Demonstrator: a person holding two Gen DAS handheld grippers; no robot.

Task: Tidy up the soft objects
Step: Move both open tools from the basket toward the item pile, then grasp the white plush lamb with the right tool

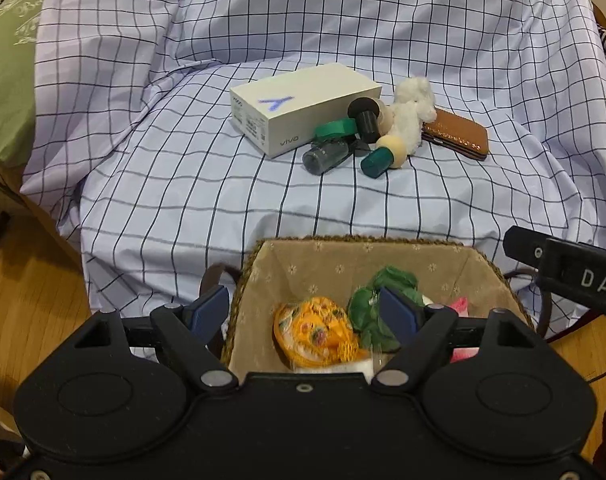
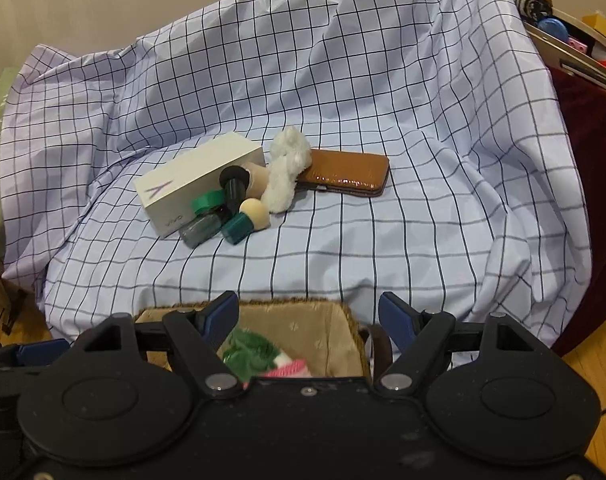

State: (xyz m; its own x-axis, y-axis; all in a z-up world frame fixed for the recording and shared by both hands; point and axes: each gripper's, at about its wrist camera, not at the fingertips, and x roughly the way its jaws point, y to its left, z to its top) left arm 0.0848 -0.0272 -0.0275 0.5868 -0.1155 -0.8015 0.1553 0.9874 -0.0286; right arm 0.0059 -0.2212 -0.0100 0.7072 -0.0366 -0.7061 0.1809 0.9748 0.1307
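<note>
Both grippers hang over the basket [image 1: 259, 276], which already holds an orange pouch [image 1: 319, 330], a green cloth [image 1: 383, 296] and something pink [image 2: 289, 370]. The left gripper [image 1: 307, 312] is spread and holds nothing; the right gripper [image 2: 309, 318] is spread too, also with nothing between the jaws. I judge that one drop into the basket is finished and the next pick is not yet begun.

The soft thing left outside is the white plush [image 2: 285, 172], lying on the checked sheet [image 2: 383, 240] well apart from the basket. It leans against a brown case [image 2: 347, 172] and touches two sponge puffs [image 2: 245, 200]. A white box [image 2: 195, 180], a green tape roll [image 2: 207, 202] and a grey bottle [image 2: 201, 230] crowd its left side. The next move needs a reach from the free right side, pinching only the plush.
</note>
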